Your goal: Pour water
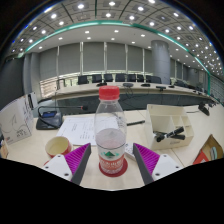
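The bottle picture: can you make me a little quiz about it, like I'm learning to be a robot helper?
1. True or false: the water bottle has a red cap.
2. Where does the bottle stand?
A. between the gripper fingers
B. far beyond them, by the chairs
C. lying on its side on the table
3. Fill in: on the table, beside the pink-padded finger, sits a small paper ____.

Key
1. True.
2. A. It stands upright between the two fingers; whether they press on it cannot be told.
3. cup
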### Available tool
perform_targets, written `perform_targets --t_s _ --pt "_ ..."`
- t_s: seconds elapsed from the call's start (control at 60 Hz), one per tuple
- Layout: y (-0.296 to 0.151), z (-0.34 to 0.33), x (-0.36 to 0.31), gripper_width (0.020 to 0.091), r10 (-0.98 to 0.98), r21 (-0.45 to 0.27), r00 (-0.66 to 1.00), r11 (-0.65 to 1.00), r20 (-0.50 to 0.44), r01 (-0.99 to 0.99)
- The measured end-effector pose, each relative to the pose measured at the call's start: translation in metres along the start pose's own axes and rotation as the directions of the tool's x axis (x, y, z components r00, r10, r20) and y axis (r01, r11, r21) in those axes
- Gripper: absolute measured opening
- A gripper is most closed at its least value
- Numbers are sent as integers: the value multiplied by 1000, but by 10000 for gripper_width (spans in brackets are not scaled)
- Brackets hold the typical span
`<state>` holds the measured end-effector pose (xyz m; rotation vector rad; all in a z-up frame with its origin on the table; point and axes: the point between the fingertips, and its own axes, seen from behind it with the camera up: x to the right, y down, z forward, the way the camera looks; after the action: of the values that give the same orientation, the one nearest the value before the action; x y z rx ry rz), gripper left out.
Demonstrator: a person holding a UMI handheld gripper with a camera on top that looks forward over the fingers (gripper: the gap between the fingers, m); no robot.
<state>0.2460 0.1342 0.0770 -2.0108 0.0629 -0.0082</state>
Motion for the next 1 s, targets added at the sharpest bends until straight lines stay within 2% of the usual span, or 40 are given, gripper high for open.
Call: perform_targets --t_s 0.2,0.433,0.65,0.817,1.0 --pt "-8 -86 -23 857 -22 -40 1000 999 -12 21" --pt "4 -232 -75 862 -70 -137 997 988 -20 66" --pt "16 -357 -131 857 -153 -143 988 978 17 153" --pt "29 -406 -154 861 -153 -146 987 976 55 159" --pt "41 -421 -154 858 -145 -152 988 977 46 151"
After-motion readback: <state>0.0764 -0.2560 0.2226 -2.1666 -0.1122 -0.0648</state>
